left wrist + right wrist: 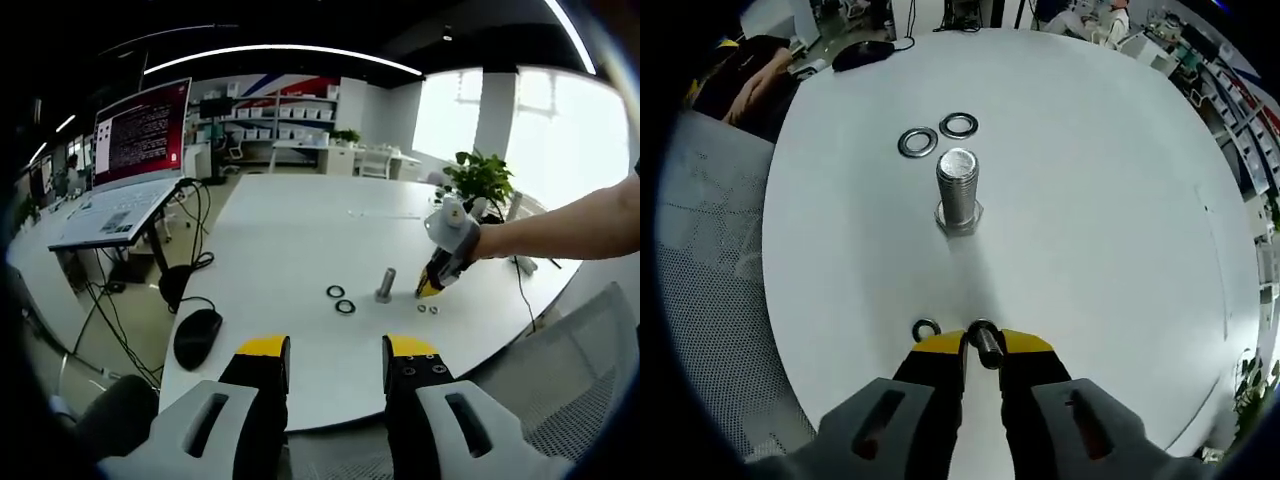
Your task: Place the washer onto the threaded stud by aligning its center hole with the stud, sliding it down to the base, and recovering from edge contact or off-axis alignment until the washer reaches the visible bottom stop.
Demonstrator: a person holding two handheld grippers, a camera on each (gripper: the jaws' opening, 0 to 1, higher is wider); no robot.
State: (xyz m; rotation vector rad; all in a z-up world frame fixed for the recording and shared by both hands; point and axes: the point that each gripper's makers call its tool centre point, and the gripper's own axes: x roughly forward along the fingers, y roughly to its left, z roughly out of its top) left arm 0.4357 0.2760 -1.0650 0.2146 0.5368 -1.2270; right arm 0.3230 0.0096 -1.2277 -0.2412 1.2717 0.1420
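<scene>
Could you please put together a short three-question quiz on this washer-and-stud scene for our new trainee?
1. True or false: a washer already sits on the threaded stud.
2. How many washers lie flat beyond the stud in the right gripper view? A) one B) two C) four
3. What is the right gripper closed on?

Key:
1. False; the stud's shaft is bare.
2. B: two washers.
3. A small washer held on edge between its tips; another small washer lies beside them on the white table.
</scene>
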